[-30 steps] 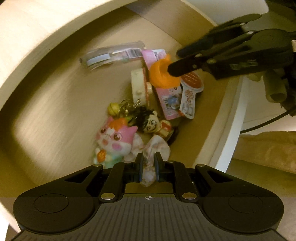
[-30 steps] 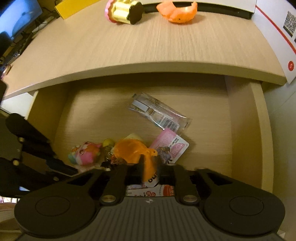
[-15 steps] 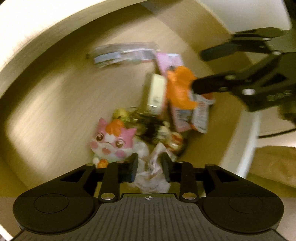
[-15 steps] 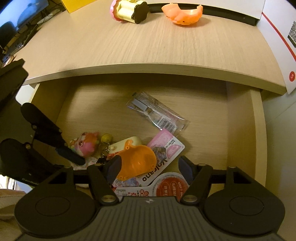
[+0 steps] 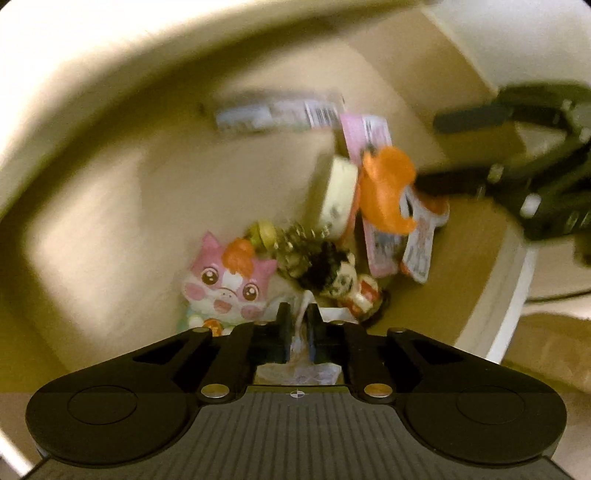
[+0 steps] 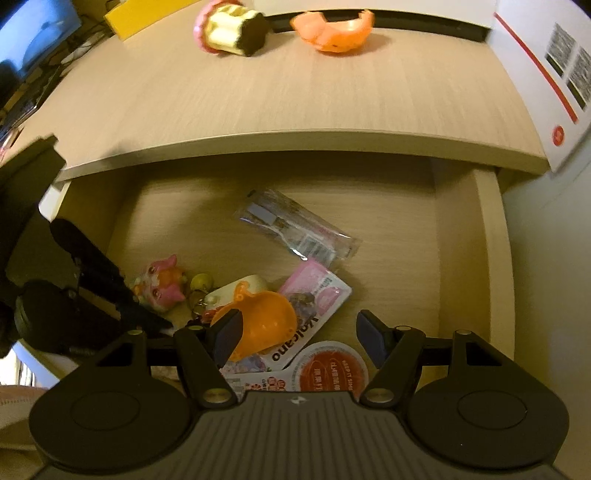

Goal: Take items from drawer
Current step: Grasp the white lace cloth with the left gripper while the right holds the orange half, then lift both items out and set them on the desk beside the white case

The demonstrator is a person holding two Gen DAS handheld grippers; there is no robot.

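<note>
The open wooden drawer [image 6: 491, 258] holds several small items. My left gripper [image 5: 298, 332] is shut on a crumpled white wrapper [image 5: 299, 373] at the drawer's near edge. Just beyond it lie a pink cat toy [image 5: 229, 280] and a dark-haired doll keychain [image 5: 343, 284]. My right gripper [image 6: 299, 334] stands wide open over an orange plastic cup [image 6: 269, 321], which rests on pink snack packets [image 6: 317, 295]; its left finger overlaps the cup's edge. A clear packet [image 6: 295, 229] lies further back. The left gripper [image 6: 147, 321] shows at the drawer's left.
On the desk top [image 6: 258, 103] above the drawer sit a pink-and-cream toy [image 6: 231, 31] and an orange shell piece [image 6: 332, 31]. A white box with a red stripe [image 6: 546, 74] stands at the right. The drawer's back left floor [image 6: 177, 229] is bare.
My right gripper let go of the orange cup, which dropped onto the packets, and opened wide. My left gripper loosened briefly, then closed tighter on the wrapper and shifted left.
</note>
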